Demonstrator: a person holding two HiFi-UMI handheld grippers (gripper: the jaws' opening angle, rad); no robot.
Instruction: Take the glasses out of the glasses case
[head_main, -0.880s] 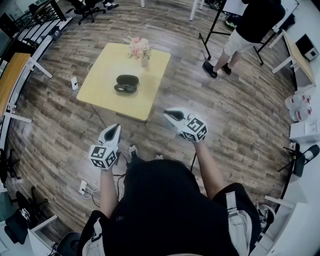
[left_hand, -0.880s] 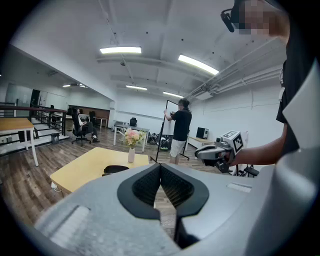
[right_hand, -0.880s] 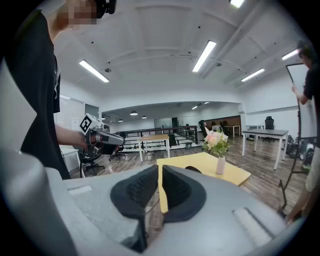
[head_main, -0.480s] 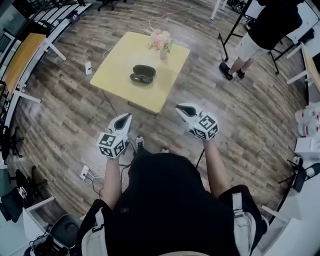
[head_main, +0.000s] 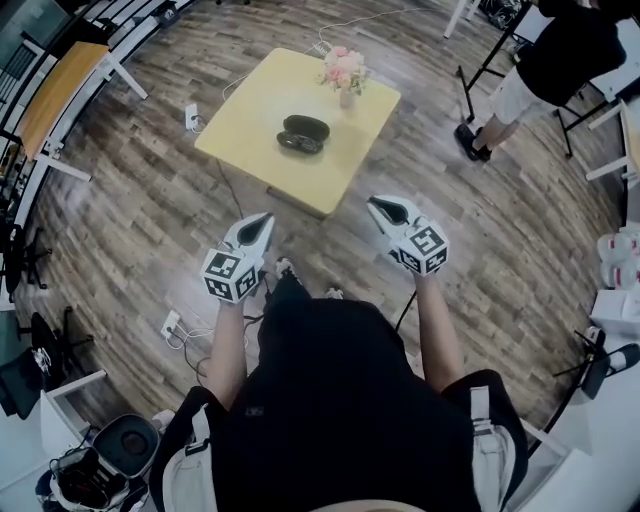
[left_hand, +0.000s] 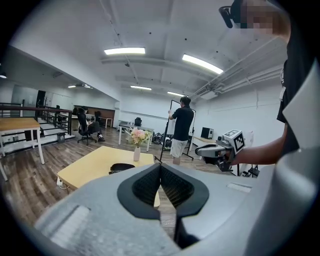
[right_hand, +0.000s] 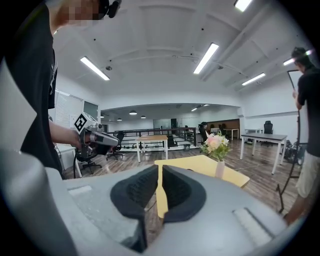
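Surface: square pale-yellow wooden table (head_main: 250, 110) is set on dark plank floor (head_main: 150, 220) | Item: black oval glasses case (head_main: 303, 134), lid swung back, is laid mid-table near pink-flower vase (head_main: 344, 75) | left gripper (head_main: 262, 217) and right gripper (head_main: 376, 204): jaws pressed together, nothing held, kept short of table

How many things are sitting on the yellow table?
2: a dark glasses case near the middle, and a vase of pink flowers at the far edge. Smaller things may be hidden.
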